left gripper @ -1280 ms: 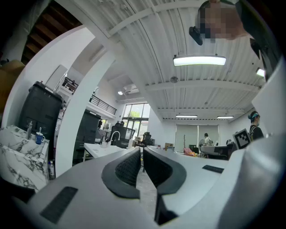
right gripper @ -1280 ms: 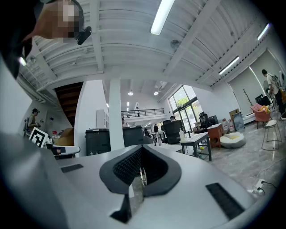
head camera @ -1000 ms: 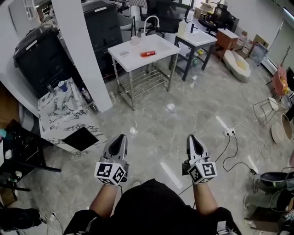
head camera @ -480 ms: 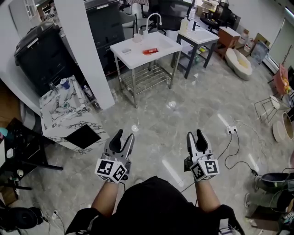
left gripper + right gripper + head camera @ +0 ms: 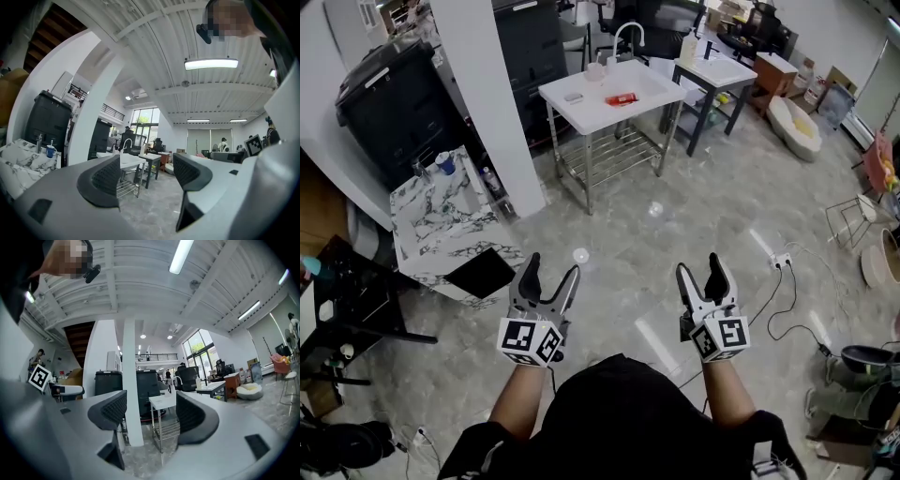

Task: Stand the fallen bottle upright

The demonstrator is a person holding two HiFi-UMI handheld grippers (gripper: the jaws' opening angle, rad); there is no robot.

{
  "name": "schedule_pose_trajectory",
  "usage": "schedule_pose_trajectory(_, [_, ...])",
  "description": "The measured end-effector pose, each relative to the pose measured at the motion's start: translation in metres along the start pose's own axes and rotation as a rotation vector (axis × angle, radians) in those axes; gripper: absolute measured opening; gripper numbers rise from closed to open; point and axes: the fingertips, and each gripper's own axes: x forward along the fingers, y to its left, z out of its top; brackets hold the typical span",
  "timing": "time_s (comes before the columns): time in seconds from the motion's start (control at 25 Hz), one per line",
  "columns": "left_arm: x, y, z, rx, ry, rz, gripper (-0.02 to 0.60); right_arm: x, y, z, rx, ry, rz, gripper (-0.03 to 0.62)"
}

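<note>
While both claws swing wide, let me take stock: nothing of the job is done yet. My left gripper (image 5: pixel 551 268) is opening, jaws spreading, with only far-off furniture showing between them. My right gripper (image 5: pixel 699 265) is opening too, and it holds nothing either. Both hang level in front of me over the grey floor (image 5: pixel 628 239).

The bottle (image 5: pixel 622 98), which I take to be that small red thing, lies flat on the white table (image 5: pixel 586 111). It's well apart from both claws, across an open stretch of floor. So everything is left to do: get over there, close on the bottle, tip it onto its base, let go.

Count time!
- Two grippers, both free.
- One red bottle, down on its side.
- One white table with one curved faucet (image 5: pixel 628 33) at its far edge, one pale cup (image 5: pixel 595 70) beside that, and one small flat item (image 5: pixel 574 97) I can't identify.
- One second table (image 5: pixel 733 75) just beyond, carrying one tall pale container (image 5: pixel 687 47).
- One marbled counter (image 5: pixel 450 225) off to my left, with one blue cup (image 5: pixel 442 161) on it.
</note>
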Motion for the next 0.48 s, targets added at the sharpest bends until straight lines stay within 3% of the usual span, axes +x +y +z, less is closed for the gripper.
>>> schedule_pose_trajectory(0.12, [-0.004, 0.013, 0.004, 0.001, 0.009, -0.011, 0.353, 0.009, 0.029, 0.002, -0.056, 0.024, 0.026, 0.317])
schedule_pose_trajectory(0.24, [-0.007, 0.023, 0.004, -0.01, 0.011, -0.026, 0.354, 0.016, 0.047, -0.003, -0.035, 0.032, 0.047, 0.317])
schedule_pose_trajectory(0.48, [0.006, 0.032, 0.003, -0.021, 0.016, -0.043, 0.356, 0.04, 0.044, -0.008, -0.033, 0.063, 0.063, 0.316])
